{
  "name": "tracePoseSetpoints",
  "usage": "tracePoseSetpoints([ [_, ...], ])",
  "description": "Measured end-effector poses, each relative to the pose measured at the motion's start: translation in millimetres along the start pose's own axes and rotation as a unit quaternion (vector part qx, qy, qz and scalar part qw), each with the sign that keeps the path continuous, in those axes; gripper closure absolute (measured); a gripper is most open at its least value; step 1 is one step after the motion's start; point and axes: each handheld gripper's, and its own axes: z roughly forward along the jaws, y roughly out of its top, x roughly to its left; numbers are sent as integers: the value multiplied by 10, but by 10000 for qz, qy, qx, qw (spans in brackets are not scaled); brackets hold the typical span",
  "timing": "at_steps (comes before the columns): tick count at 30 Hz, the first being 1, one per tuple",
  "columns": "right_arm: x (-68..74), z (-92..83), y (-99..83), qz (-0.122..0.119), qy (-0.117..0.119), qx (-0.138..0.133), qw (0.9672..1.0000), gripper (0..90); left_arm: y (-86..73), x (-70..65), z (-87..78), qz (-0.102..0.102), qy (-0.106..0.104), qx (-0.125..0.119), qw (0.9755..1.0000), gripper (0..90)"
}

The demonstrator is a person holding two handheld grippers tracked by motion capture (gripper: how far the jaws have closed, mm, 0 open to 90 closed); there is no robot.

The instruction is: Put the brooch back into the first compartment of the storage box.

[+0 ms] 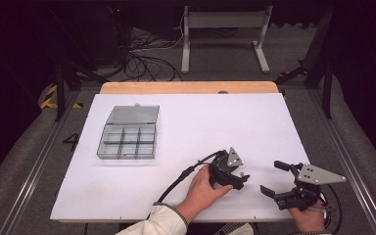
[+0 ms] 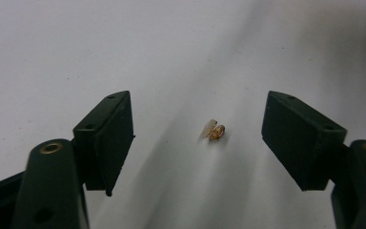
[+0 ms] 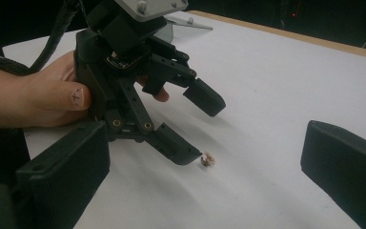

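A tiny brass-coloured piece lies on the white table top, near the front edge. My left gripper stands open over it, one jaw on each side, neither touching it. From the high view the left gripper is held in a hand at the front middle, with the piece at its tips. To its right my right gripper is open and holds nothing. Its own view looks between its wide jaws at the piece, which lies just off the left gripper's lower finger.
A clear plastic compartment box with its lid folded back sits at the left middle of the table. A wooden strip runs along the table's far edge. Cables and a metal stand lie on the floor beyond.
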Motion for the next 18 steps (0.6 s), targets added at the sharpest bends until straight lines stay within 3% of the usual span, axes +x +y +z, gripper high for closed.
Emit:
tracePoseSetpoints([
  [18, -10, -11, -5, 28, 13, -17, 10000, 32, 0, -11, 98, 235, -36, 227, 9995, 514],
])
